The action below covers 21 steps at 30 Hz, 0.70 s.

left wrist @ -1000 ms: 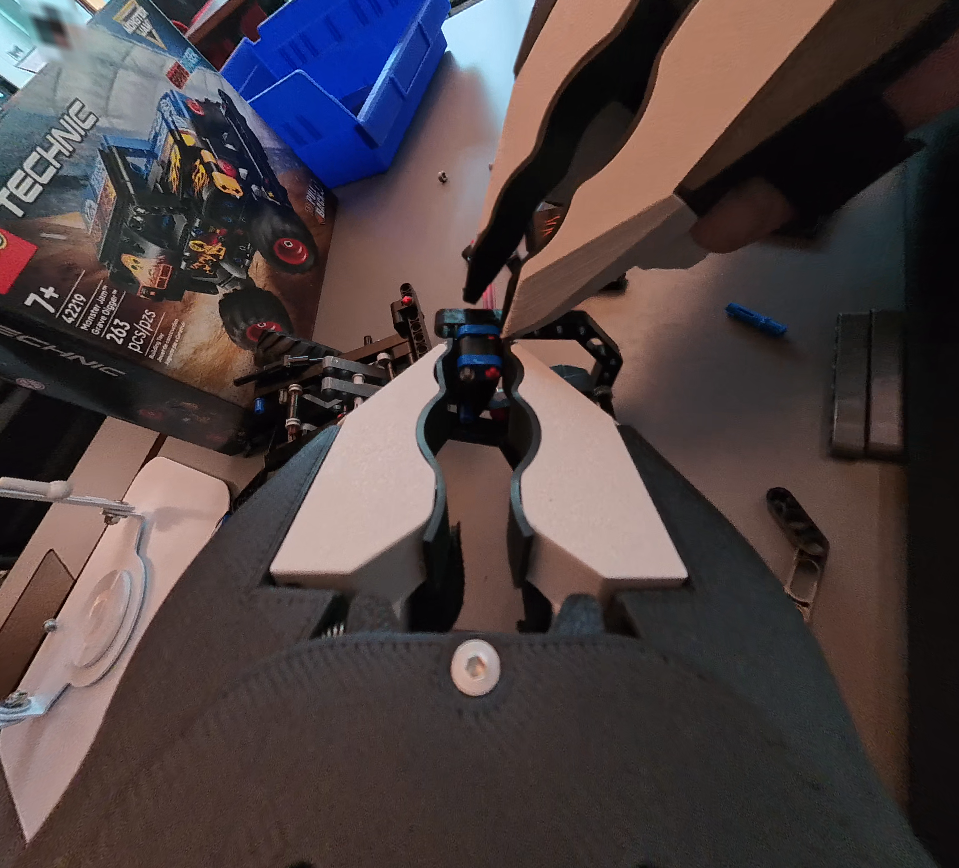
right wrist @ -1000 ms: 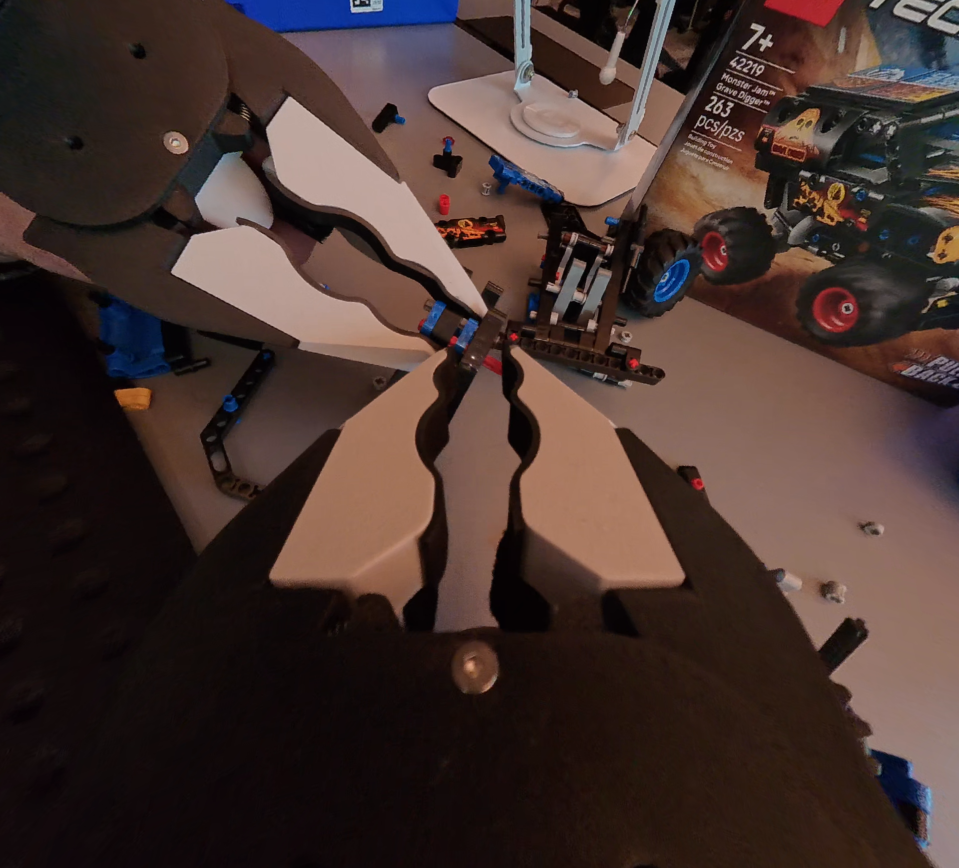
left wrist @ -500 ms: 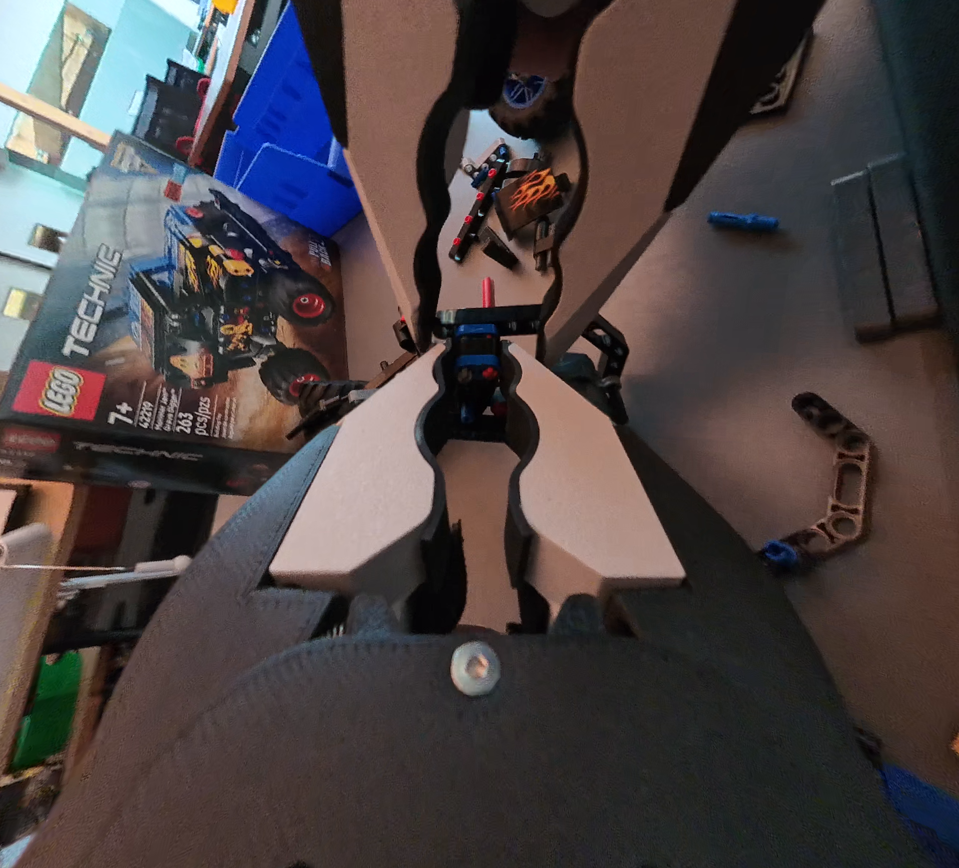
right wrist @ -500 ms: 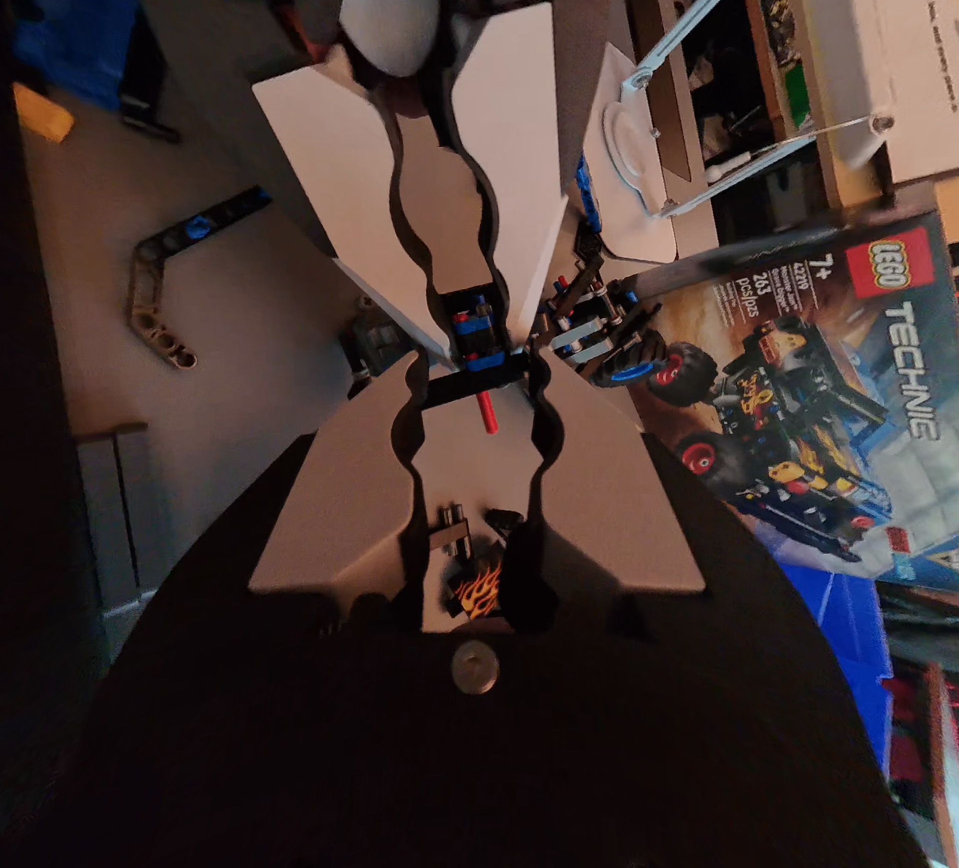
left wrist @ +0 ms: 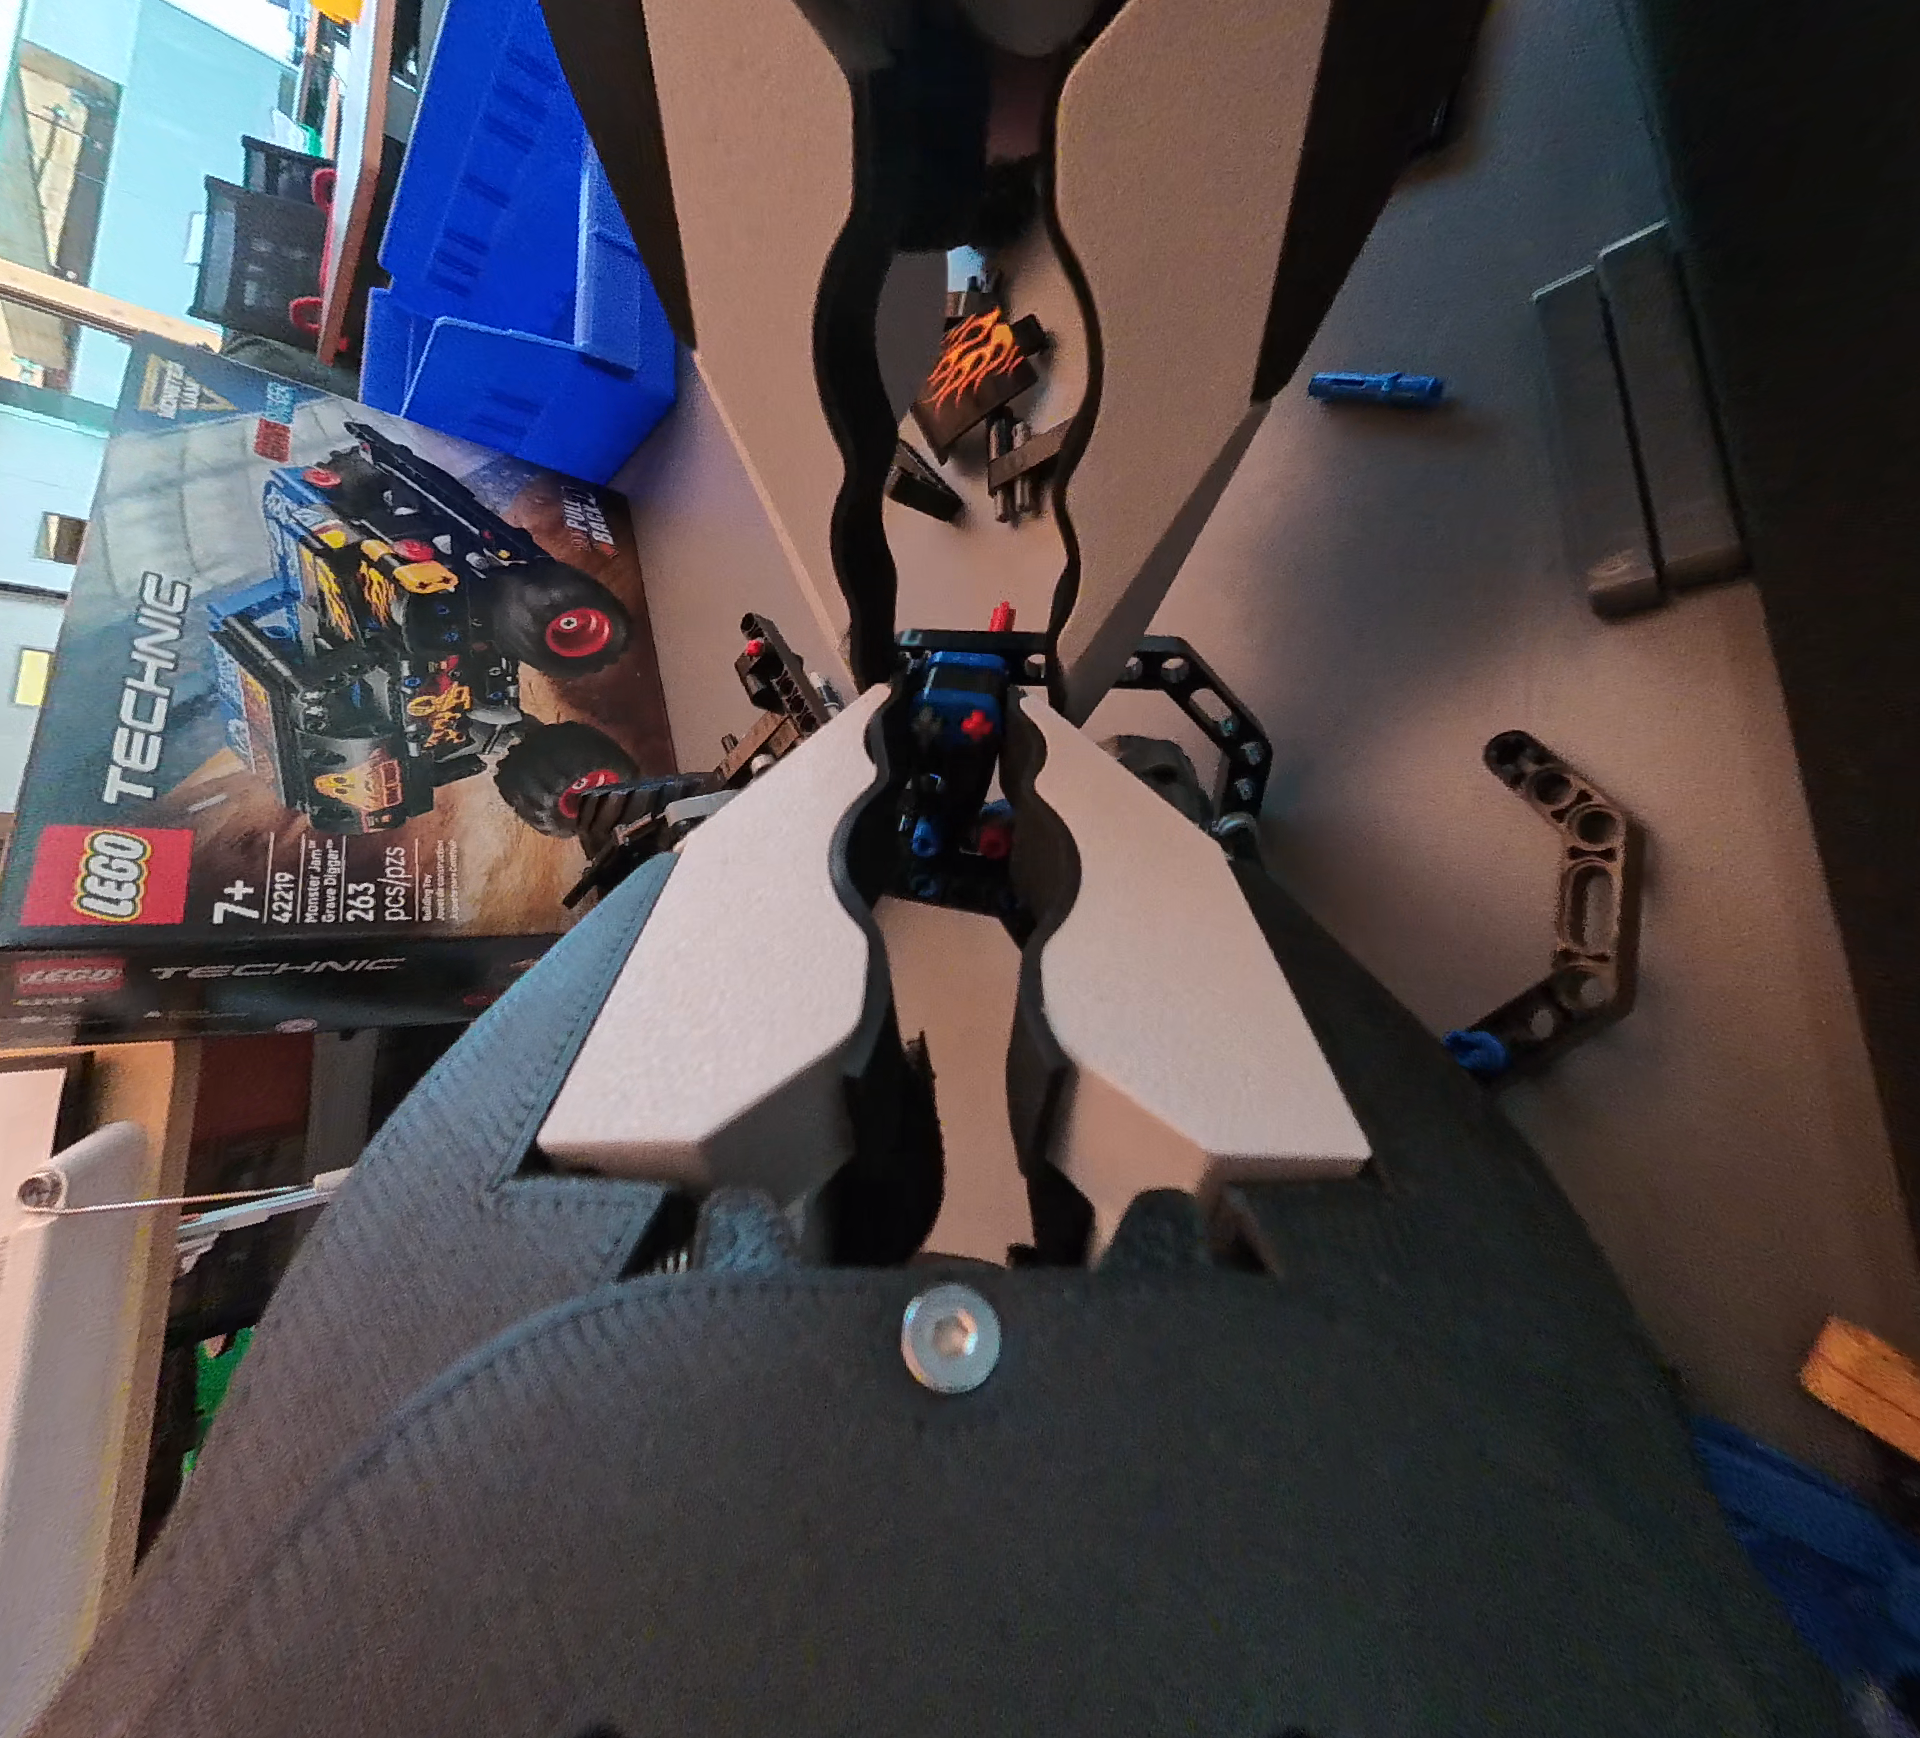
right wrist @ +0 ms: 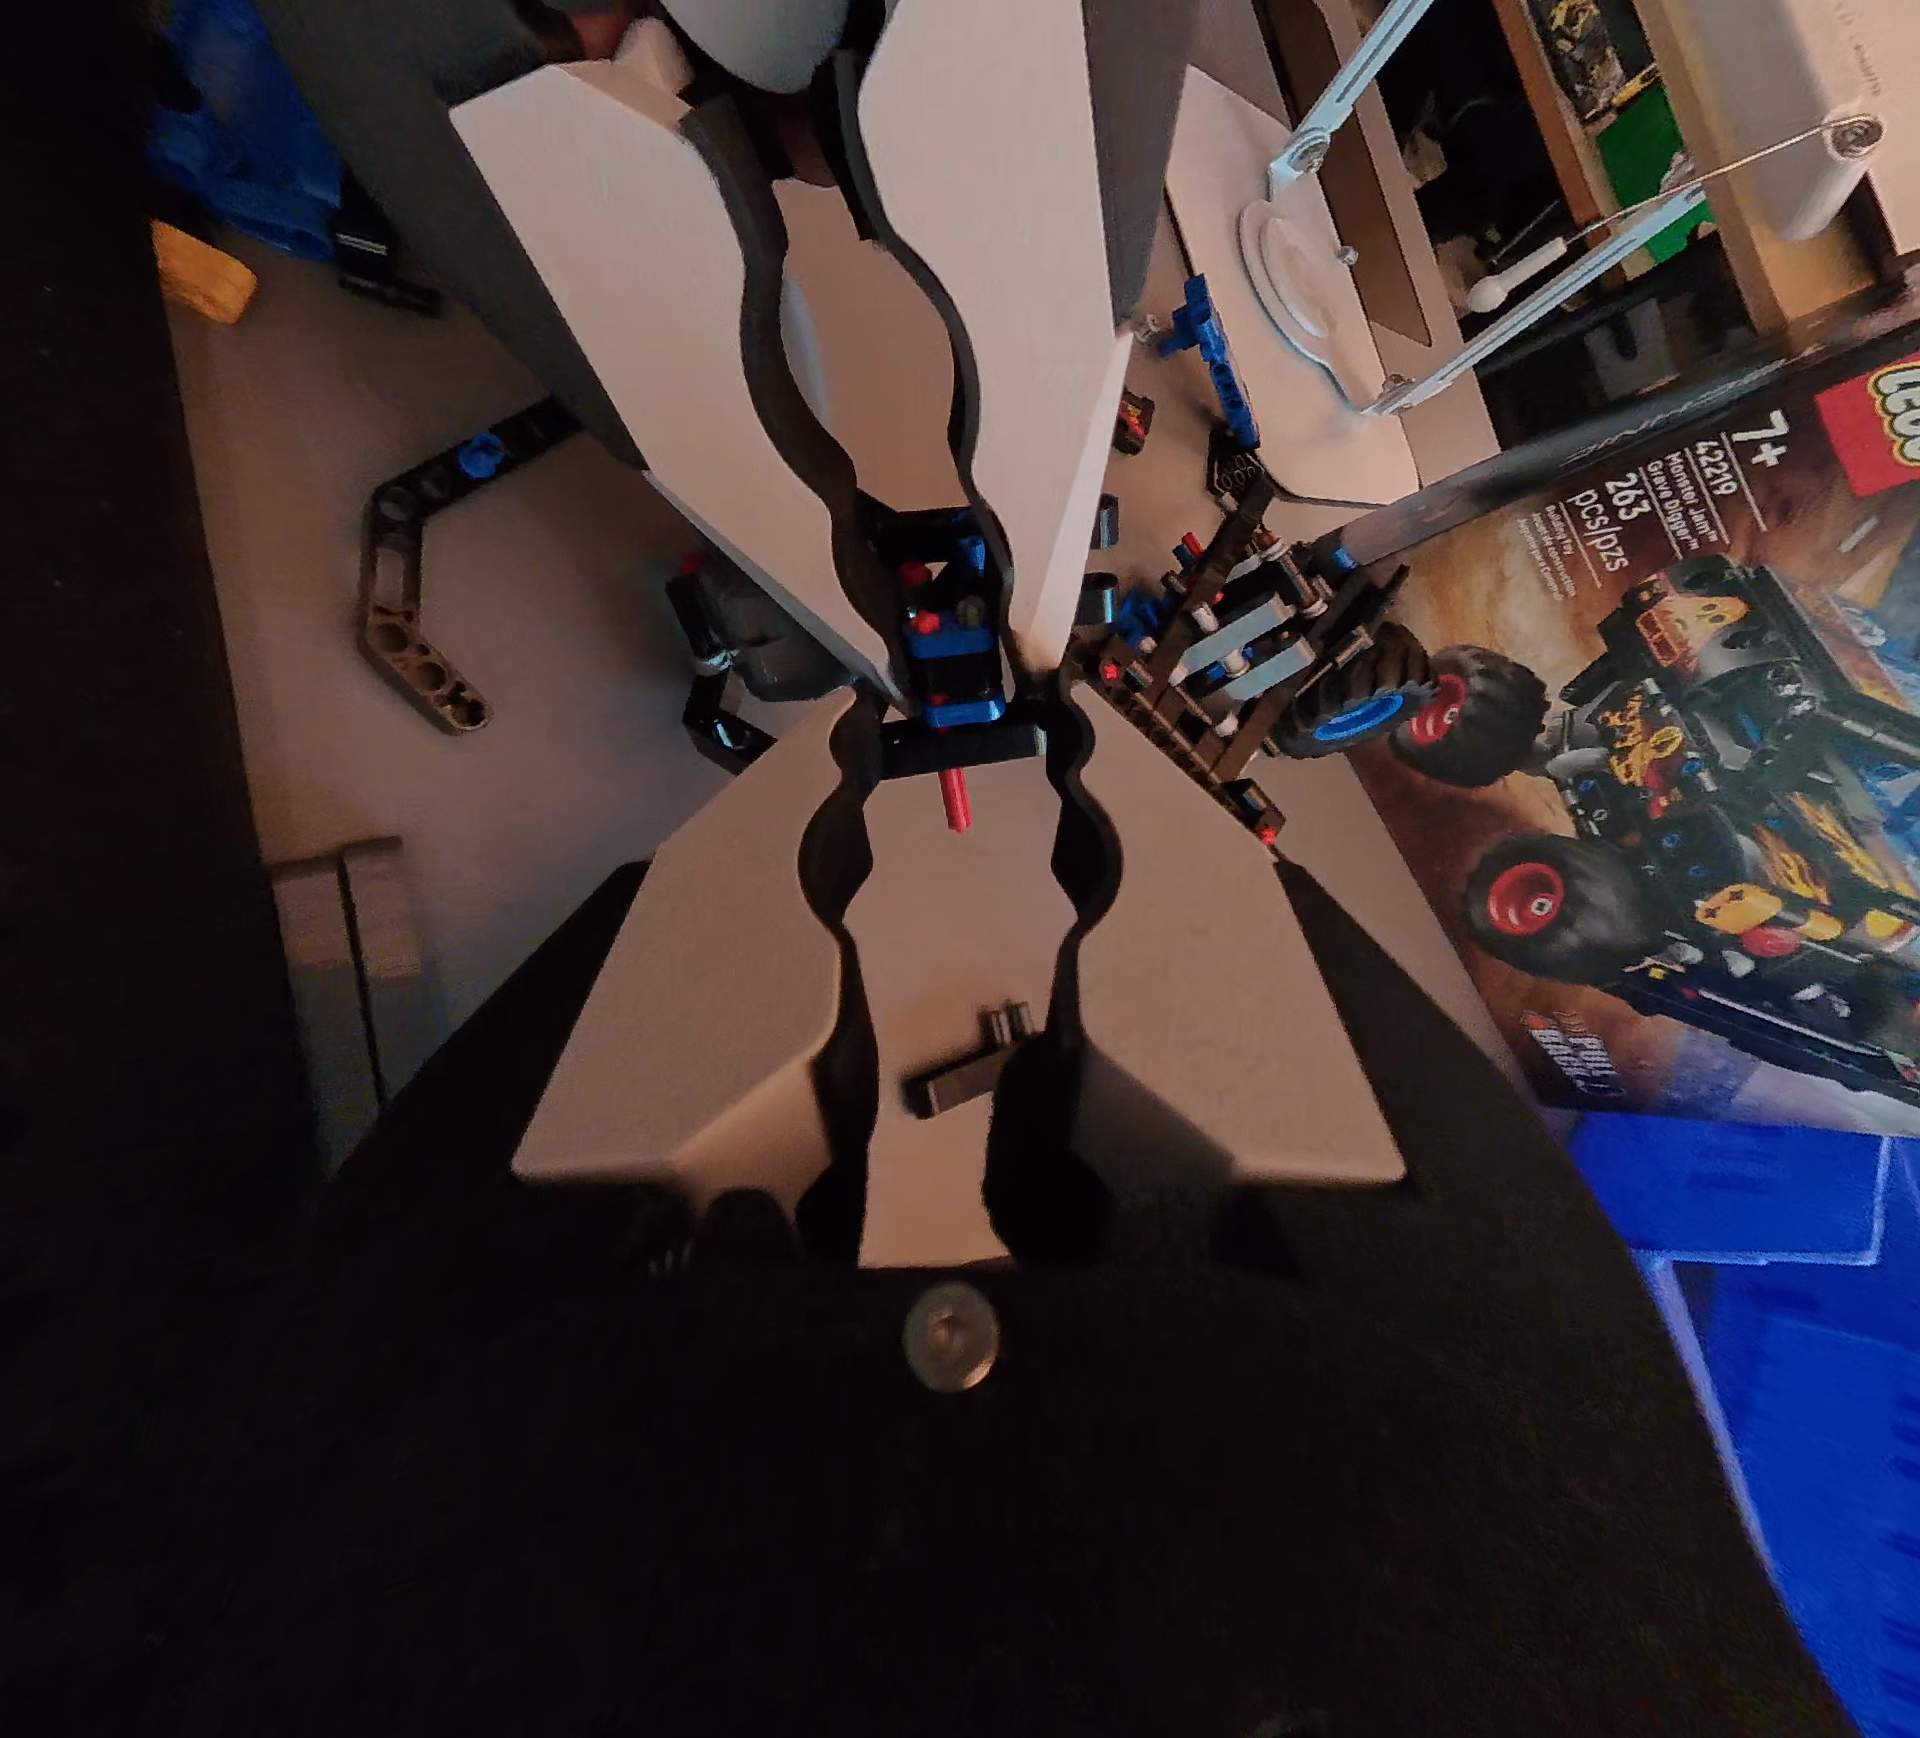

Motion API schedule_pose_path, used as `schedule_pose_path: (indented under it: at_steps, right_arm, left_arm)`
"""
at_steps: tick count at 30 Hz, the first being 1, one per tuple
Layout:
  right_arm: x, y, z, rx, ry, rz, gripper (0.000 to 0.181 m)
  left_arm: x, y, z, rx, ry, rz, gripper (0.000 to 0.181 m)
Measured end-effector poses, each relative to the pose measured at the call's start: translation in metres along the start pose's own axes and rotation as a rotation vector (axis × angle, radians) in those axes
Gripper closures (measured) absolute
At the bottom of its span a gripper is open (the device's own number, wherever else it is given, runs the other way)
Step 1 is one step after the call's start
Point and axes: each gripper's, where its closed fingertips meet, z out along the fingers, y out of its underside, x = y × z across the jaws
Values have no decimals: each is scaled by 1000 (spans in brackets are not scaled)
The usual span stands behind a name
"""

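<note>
Fig. Two claws meet tip to tip above the tabletop [left wrist: 1403, 649], both on one small brick sub-assembly.

Left claw [left wrist: 951, 712]: pinching the blue-and-black block [left wrist: 956, 701] of the sub-assembly; block sits between the fingertips w/ red pins showing. Right claw [right wrist: 961, 732]: pinching the black crossbeam [right wrist: 961, 738] by its two ends, beam spanning the gap; a red axle [right wrist: 954, 800] sticks out of the beam toward the right wrist cam. Beam and block are touching, blue block just beyond the beam in the right wrist view.

Handling (judgement): hard plastic, very light, stiff; smooth faces prob. slippery under flat pads. Friction-fit joints, so the assembly may pop apart or twist if squeezed off-axis. Best hold: flat opposite faces of the block, and beam ends as now; avoid the axle and pins.

Look: glossy black beam w/ holes, blue housing, small red pin heads.

Surroundings: angled black liftarm [left wrist: 1569, 899] lies apart toward the tabletop edge nearest the person; black panel w/ orange flame print [left wrist: 977, 369] and a loose blue pin [left wrist: 1371, 386] farther out. Partly built chassis w/ blue-hubbed wheel [right wrist: 1268, 649] just beside the claws, next to the printed set box [left wrist: 343, 649]. Blue bins [left wrist: 520, 234] behind the box. White wire stand [right wrist: 1340, 234] near the far edge.
</note>
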Motion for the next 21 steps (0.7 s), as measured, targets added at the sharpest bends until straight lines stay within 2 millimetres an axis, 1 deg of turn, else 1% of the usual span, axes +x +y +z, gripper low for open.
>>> schedule_pose_path:
  at_steps: [4, 12, 16, 18, 21]
  right_arm:
    - [-4, -1, -3, 52, -26, 46, 150]
    - [-8, -7, -9, 155, -85, 131, 149]
    - [-12, -5, -7, 157, -130, 184, 150]
    - [-13, -3, -6, 140, -128, 178, 150]
    - [-10, -8, -9, 183, -133, 212, 149]
  left_arm:
    - [4, -3, -2, 53, 34, -68, 168]
    - [5, -11, -10, 168, 76, -223, 169]
    - [8, -9, -8, 143, 48, -151, 169]
    - [9, -8, -8, 103, 17, -75, 168]
    - [4, -12, -13, 144, 23, -148, 169]
